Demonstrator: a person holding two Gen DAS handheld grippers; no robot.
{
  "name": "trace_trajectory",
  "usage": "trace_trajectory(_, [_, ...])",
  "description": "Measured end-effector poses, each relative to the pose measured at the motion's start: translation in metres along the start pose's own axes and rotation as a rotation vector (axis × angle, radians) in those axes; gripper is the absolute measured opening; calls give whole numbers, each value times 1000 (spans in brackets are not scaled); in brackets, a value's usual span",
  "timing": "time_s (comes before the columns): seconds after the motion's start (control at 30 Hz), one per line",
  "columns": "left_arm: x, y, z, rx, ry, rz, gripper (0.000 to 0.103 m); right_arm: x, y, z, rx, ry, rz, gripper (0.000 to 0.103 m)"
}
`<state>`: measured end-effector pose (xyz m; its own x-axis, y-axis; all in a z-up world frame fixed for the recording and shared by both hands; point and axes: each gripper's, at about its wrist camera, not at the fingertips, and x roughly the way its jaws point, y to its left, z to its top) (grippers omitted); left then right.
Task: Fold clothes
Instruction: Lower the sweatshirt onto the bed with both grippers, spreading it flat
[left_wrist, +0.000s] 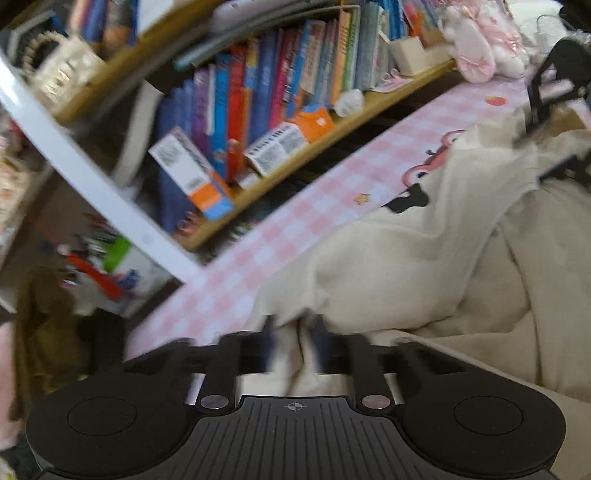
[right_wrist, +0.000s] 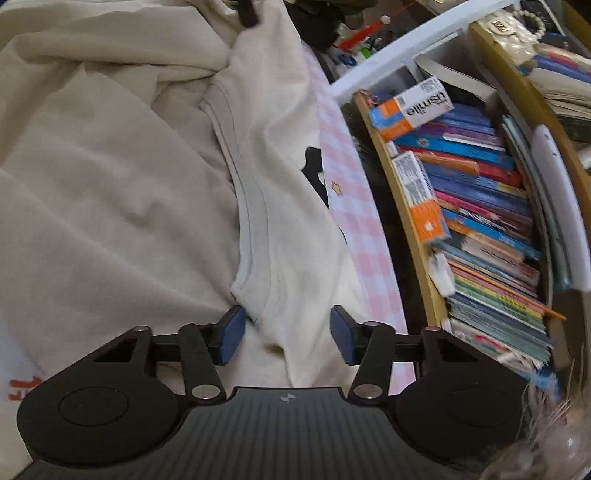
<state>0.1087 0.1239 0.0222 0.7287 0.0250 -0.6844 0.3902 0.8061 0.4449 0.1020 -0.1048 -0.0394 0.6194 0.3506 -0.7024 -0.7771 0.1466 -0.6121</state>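
Observation:
A cream T-shirt (left_wrist: 424, 266) with a black print lies rumpled on the pink checked tablecloth (left_wrist: 295, 218). My left gripper (left_wrist: 293, 334) is shut on a fold of the shirt's edge; the view is blurred. In the right wrist view the same cream shirt (right_wrist: 122, 192) fills the left side, its ribbed collar (right_wrist: 247, 199) running down the middle. My right gripper (right_wrist: 286, 334) is open, its blue pads (right_wrist: 231, 336) on either side of the shirt cloth just below the collar. The right gripper also shows in the left wrist view (left_wrist: 554, 96) at the far right.
A wooden bookshelf (left_wrist: 258, 122) packed with books and orange-white boxes stands along the table's far edge; it also shows in the right wrist view (right_wrist: 480, 206). Pink plush toys (left_wrist: 480, 44) sit on the table's end. A white frame bar (left_wrist: 85, 177) crosses the left.

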Motion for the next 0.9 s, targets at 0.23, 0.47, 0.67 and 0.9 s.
trace_trajectory(0.23, [28, 78, 23, -330, 13, -55, 16, -4, -101, 1, 392, -67, 211, 9])
trace_trajectory(0.47, [63, 130, 25, -668, 50, 122, 70, 30, -197, -13, 923, 5, -277, 41])
trace_trajectory(0.67, [20, 98, -17, -627, 7, 2, 71, 3, -143, -34, 826, 60, -146, 46])
trace_trajectory(0.9, [-4, 45, -53, -696, 41, -122, 75, -28, -68, -87, 1062, 184, -64, 46])
